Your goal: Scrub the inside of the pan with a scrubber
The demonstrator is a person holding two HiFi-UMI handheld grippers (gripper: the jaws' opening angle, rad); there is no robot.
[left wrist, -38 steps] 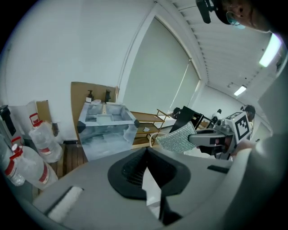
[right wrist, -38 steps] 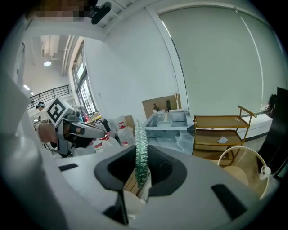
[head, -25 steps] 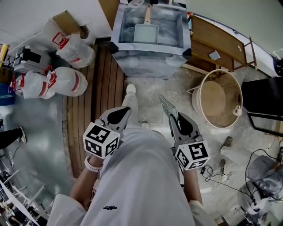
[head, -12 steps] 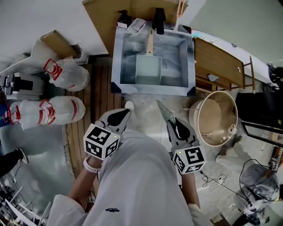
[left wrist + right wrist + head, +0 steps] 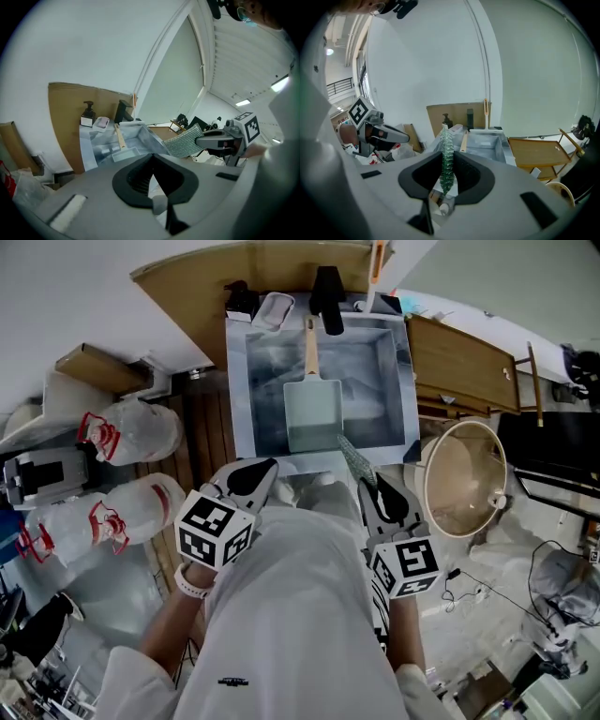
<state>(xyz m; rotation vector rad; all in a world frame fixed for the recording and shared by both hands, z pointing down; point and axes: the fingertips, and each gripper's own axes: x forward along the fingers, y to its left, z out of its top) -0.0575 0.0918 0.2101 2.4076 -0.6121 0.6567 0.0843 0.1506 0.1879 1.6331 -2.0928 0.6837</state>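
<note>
Pale mottled floor spreads to the right of the person, and dark wooden slats run along the left beside knotted white plastic bags (image 5: 131,432).

Nearest, the left gripper (image 5: 265,468) is held at waist height with its jaws together and nothing between them. The right gripper (image 5: 367,486) is level with it. Its jaws are clamped on a green mesh scrubber sheet (image 5: 354,460), which sticks out edge-on toward the far side.

Just beyond both grippers is a square sink lined in silvery foil (image 5: 239,390). The pale green rectangular pan with a wooden handle (image 5: 312,413) lies inside it on the bottom. Its long axis runs near to far, with the body toward the person and the handle pointing away. The pan lies straight ahead of the grippers. The right gripper looks the nearer of the two, since the scrubber's tip reaches almost over the pan's near right corner in the head view. My judgement is that the next move is forward and down into the pan, and the empty left gripper is free to steady it.

Farther back, a brown board (image 5: 216,277) stands behind the sink with a dark pump bottle (image 5: 236,296) in front of it. To the right are a wooden cart (image 5: 459,362) and a round beige tub (image 5: 464,474).
</note>
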